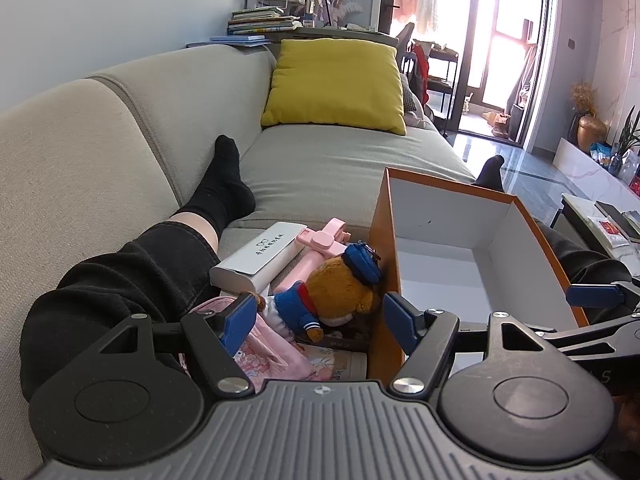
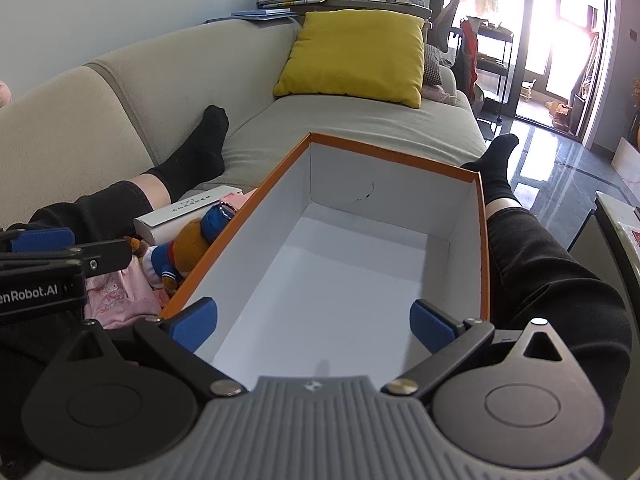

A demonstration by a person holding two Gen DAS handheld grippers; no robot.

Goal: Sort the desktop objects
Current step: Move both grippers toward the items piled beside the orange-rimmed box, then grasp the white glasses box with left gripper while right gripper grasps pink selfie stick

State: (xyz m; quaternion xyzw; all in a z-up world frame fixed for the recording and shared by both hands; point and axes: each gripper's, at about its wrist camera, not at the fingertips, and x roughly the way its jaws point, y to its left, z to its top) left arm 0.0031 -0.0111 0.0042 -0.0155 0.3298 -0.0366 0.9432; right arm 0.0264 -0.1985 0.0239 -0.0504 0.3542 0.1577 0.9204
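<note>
soft, light brown plush bear in blue sailor suit [image 1: 338, 286], lying beside the empty orange-rimmed white cardboard box [image 2: 400, 148], suits a mid-body pinch; left gripper [image 1: 320, 318] and right gripper [image 2: 312, 326] both spread, empty.

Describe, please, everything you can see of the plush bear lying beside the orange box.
The plush bear is brown and soft-looking, dressed in a blue sailor jacket with a red collar and a blue cap. It lies on its side, its head against the orange box's outer wall. Under it is a pink pouch; behind it, a pink handle and a white case.
</note>
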